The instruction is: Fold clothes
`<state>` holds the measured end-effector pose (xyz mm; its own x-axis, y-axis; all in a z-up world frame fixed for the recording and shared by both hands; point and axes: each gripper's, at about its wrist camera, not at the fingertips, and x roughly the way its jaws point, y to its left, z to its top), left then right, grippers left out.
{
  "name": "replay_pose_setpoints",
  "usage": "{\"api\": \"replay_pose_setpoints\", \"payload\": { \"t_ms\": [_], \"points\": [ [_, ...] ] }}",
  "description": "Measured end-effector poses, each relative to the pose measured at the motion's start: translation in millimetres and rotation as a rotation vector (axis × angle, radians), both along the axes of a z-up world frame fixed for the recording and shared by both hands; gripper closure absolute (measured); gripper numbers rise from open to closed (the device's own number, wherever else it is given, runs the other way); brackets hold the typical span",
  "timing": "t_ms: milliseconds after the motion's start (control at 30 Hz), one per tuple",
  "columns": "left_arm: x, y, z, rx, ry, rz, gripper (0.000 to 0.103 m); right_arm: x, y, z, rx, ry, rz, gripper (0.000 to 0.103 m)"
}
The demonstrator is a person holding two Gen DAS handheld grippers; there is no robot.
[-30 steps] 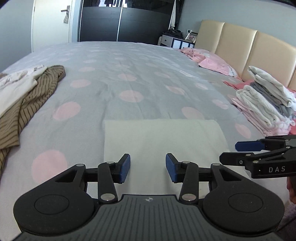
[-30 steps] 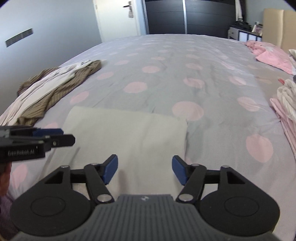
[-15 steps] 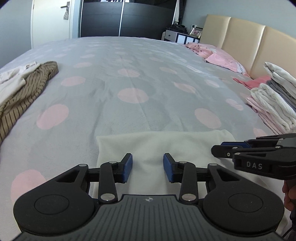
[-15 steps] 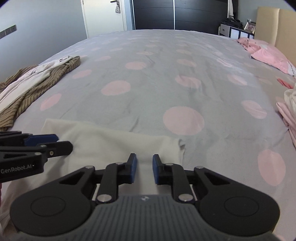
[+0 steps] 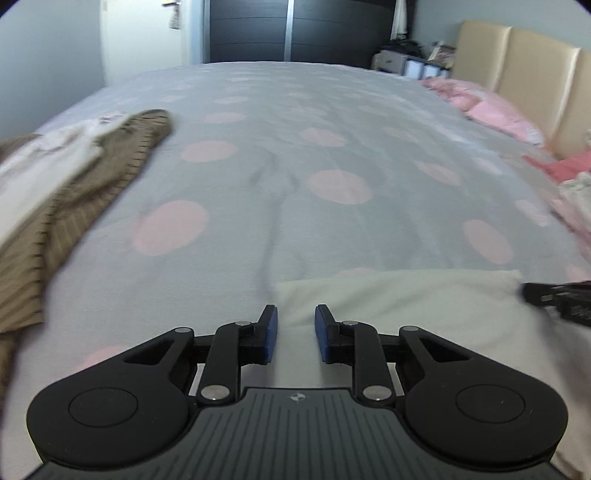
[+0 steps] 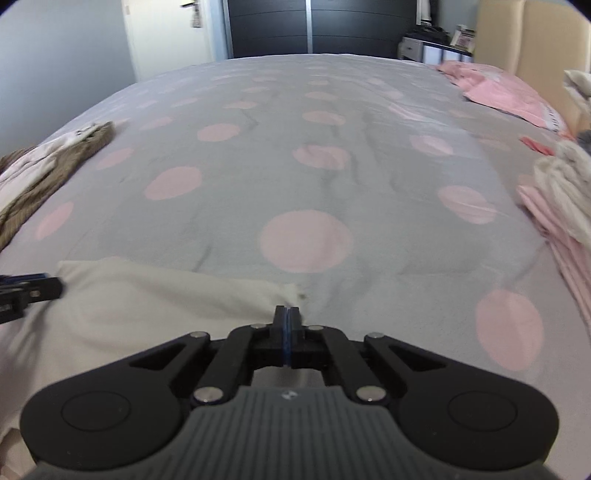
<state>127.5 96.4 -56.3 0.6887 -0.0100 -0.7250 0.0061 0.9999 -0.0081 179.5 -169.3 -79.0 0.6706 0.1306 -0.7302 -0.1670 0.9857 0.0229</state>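
A cream folded cloth (image 5: 399,306) lies flat on the grey bedspread with pink dots (image 5: 280,177). My left gripper (image 5: 295,317) hovers low over the cloth's far left corner, open, with the cloth's edge lying between its blue pads. In the right wrist view the same cream cloth (image 6: 147,295) puckers at its far right corner, where my right gripper (image 6: 287,312) is shut on the fabric. Each gripper shows at the edge of the other's view: the right gripper (image 5: 557,299), the left gripper (image 6: 26,291).
A brown striped garment (image 5: 74,192) and a pale one lie heaped at the left of the bed. A stack of folded clothes (image 6: 565,199) sits at the right, with a pink pillow (image 5: 495,110) and beige headboard (image 5: 535,74) behind. A dark wardrobe (image 5: 295,29) stands beyond.
Both grippers dropped lower and moved apart toward the cloth's far corners. The right gripper went from wide open to shut on the right corner. The left gripper's fingers narrowed but stay open.
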Motion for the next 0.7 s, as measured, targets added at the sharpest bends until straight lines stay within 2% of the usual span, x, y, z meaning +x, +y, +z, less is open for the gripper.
{"api": "replay_pose_setpoints", "payload": {
  "t_ms": [67,133,167,200,233,267,367,500,700],
  "points": [
    [-4,5,3,-0.017,0.0,0.012,0.081,0,-13,2,0.013,0.021,-0.054,0.095],
    [-8,12,7,-0.07,0.008,0.02,0.078,-2,-26,4,0.109,0.054,-0.07,0.089],
    [-11,14,10,-0.092,0.008,0.022,0.071,-4,-32,6,0.149,0.064,-0.076,0.07],
    [-14,17,12,-0.108,0.007,0.023,0.066,-9,-34,9,0.167,0.058,-0.073,0.059],
    [-18,19,16,-0.119,0.003,0.023,0.055,-13,-36,13,0.182,0.052,-0.066,0.059],
    [-23,21,20,-0.12,-0.003,0.018,0.053,-17,-37,17,0.195,0.051,-0.047,0.059],
    [-36,27,29,-0.11,-0.002,-0.004,0.051,-28,-45,23,0.261,0.084,-0.025,0.054],
    [-56,43,26,-0.198,0.06,-0.006,0.051,-45,-54,22,0.314,0.144,0.004,0.047],
    [-79,49,13,-0.248,0.117,-0.032,0.051,-70,-51,7,0.324,0.225,0.049,0.048]
  ]
}}
